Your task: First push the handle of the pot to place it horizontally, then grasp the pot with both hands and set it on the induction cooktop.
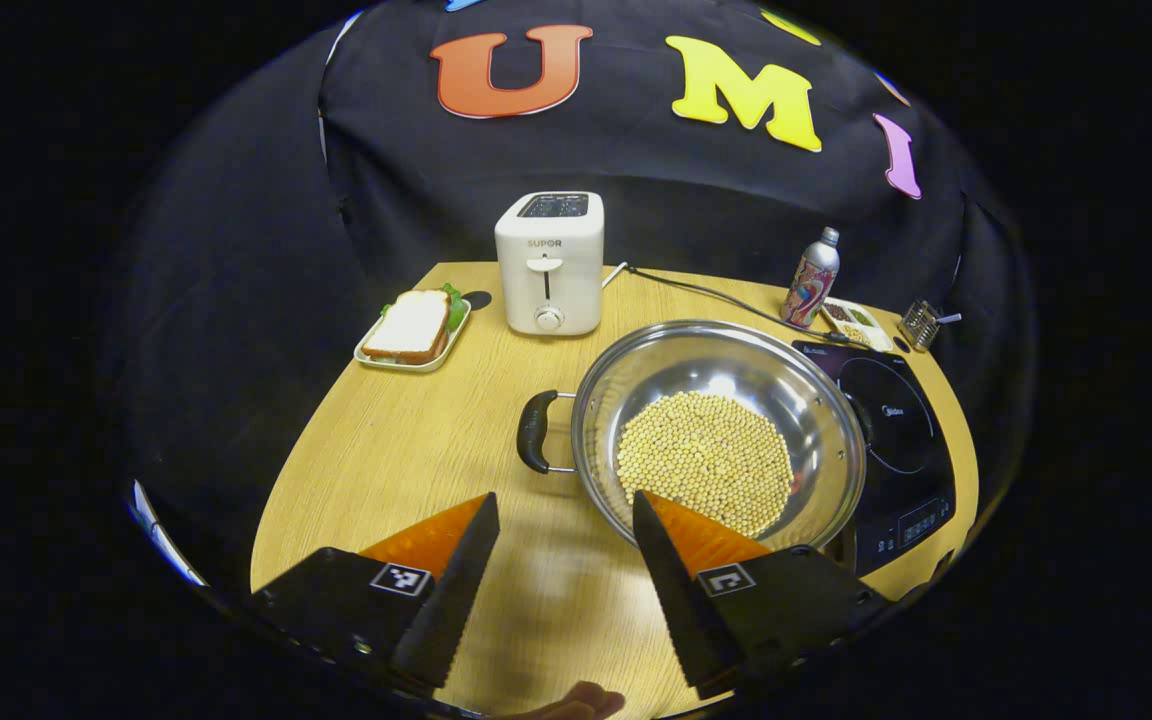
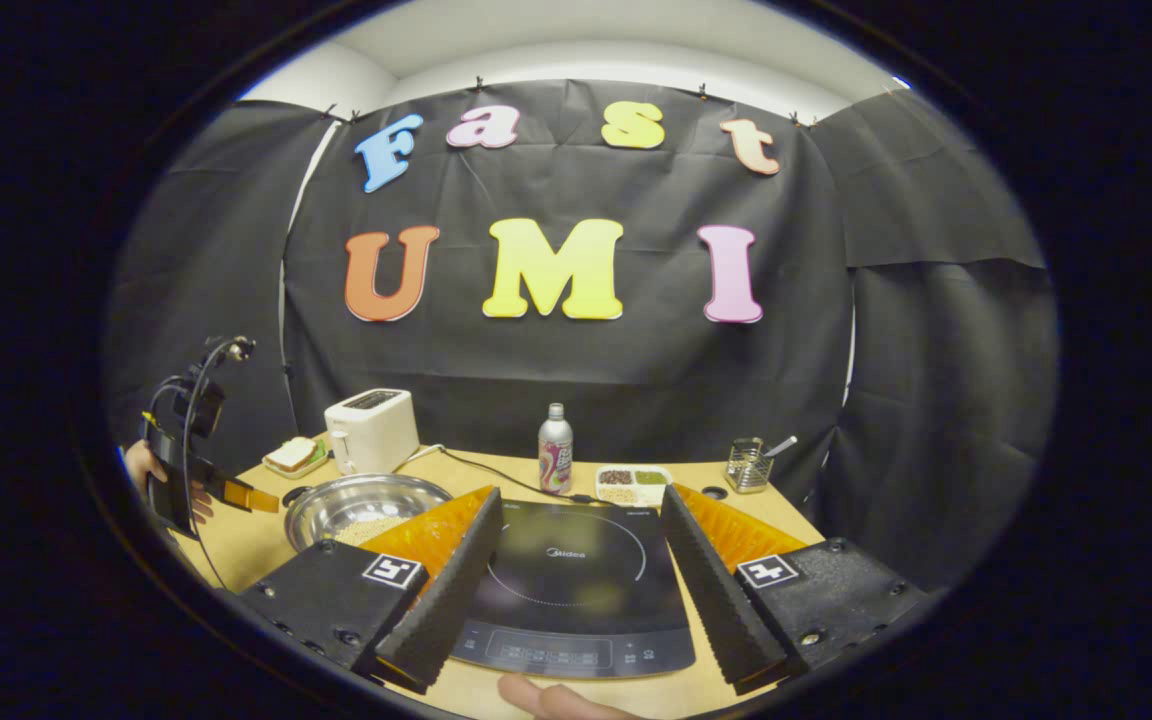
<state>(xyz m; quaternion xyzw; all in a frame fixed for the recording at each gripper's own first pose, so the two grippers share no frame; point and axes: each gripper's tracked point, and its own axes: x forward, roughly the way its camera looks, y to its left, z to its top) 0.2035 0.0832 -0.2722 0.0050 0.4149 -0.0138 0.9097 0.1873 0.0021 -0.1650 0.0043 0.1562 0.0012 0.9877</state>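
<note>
The pot (image 1: 721, 435) sits on the tabletop (image 1: 406, 450), holding a flat layer of pale beans (image 1: 706, 460). Its black handle (image 1: 534, 432) points toward the left of the left gripper view, and the pot's far side is just beside the cooktop (image 1: 886, 440), perhaps overlapping its edge; the fisheye makes that hard to judge.

The left hand-held gripper (image 1: 561, 590) hovers over the tabletop in front of the pot, its fingers spread wide and gripping nothing; one finger overlaps the pot's near rim in the view, though contact cannot be told.

The right hand-held gripper (image 2: 581, 590) is held above the near edge of the cooktop (image 2: 576, 590), likewise spread wide and empty. In the right gripper view the pot (image 2: 366, 505) lies left of the cooktop, and the left hand-held gripper (image 2: 236, 492) shows farther left, held by a hand (image 2: 151, 475).

Behind the pot stand a toaster (image 1: 549, 262), a sandwich (image 1: 411, 328) on a tray, a bottle (image 1: 813, 278), a divided dish (image 2: 633, 483) and a small wire basket (image 2: 748, 465).
</note>
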